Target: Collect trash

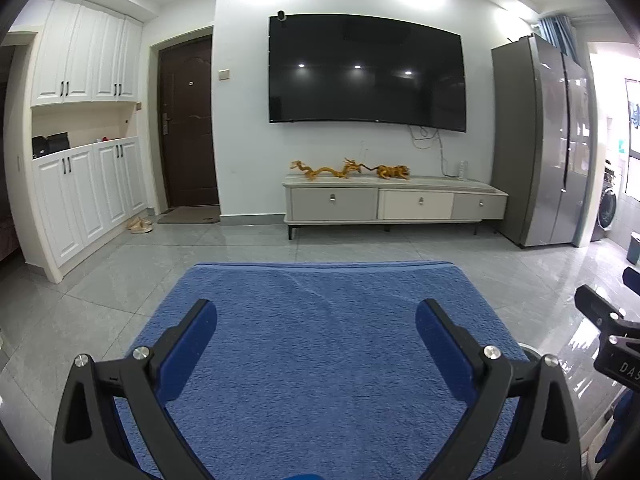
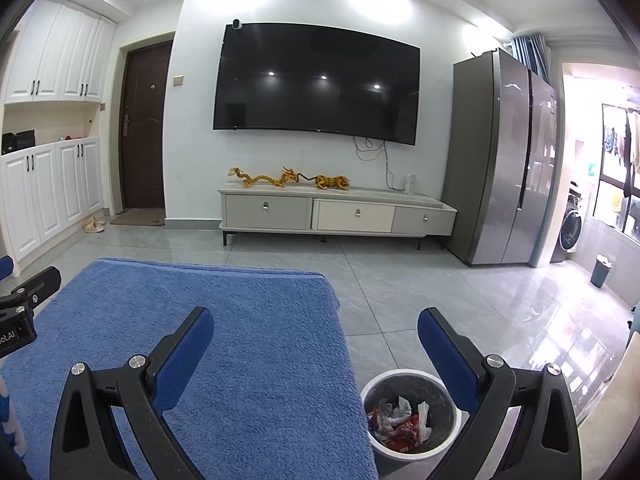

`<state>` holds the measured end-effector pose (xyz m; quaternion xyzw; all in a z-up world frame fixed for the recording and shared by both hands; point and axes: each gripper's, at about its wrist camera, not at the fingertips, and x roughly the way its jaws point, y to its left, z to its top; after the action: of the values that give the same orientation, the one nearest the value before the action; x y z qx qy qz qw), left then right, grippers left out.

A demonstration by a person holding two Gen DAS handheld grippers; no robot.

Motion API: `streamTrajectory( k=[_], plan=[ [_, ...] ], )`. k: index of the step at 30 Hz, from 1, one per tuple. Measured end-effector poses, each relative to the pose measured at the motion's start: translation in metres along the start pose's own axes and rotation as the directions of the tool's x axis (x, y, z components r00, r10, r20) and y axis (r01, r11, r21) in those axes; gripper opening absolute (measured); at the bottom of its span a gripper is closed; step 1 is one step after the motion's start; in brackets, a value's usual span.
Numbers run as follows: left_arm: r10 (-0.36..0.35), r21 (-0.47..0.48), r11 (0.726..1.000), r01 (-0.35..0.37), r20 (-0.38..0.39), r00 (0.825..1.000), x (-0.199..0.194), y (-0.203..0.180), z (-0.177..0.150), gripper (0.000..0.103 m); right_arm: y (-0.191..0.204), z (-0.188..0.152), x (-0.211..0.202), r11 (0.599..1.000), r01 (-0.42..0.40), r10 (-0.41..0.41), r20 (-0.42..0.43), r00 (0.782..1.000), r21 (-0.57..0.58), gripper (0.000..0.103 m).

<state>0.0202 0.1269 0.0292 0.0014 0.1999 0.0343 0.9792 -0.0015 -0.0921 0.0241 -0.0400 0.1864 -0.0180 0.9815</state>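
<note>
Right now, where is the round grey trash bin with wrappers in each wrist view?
Left wrist view: only a sliver of the round grey trash bin's white rim shows, lower right, beside the blue towel-covered surface, behind the tool's right finger.
Right wrist view: bin in full at bottom centre-right, just right of the blue surface.
Shared landmark: wall-mounted black television.

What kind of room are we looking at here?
Most likely a home living room: a big television hangs on the wall above a low drawer cabinet, with a front door and a fridge nearby.
</note>
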Motion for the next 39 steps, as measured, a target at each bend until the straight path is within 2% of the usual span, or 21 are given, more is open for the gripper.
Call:
streamTrajectory(
  k=[14,28,39],
  plan=[
    [-0.092,0.010,0.996,0.093,-0.024,0.995,0.004,-0.029,0.006,0.100,-0.018,-0.011,0.003,0.999,0.050,-0.049,-0.032,0.998,0.015,0.103],
    [-0.137,0.036,0.990,0.139,-0.052,0.989,0.015,-0.053,0.001,0.100,-0.033,-0.021,0.010,0.995,0.096,-0.093,-0.069,0.993,0.028,0.103],
    [-0.143,0.042,0.988,0.146,-0.060,0.988,0.016,-0.063,0.001,0.100,-0.047,-0.022,0.009,0.991,0.126,-0.122,-0.080,0.989,0.046,0.103]
  ],
)
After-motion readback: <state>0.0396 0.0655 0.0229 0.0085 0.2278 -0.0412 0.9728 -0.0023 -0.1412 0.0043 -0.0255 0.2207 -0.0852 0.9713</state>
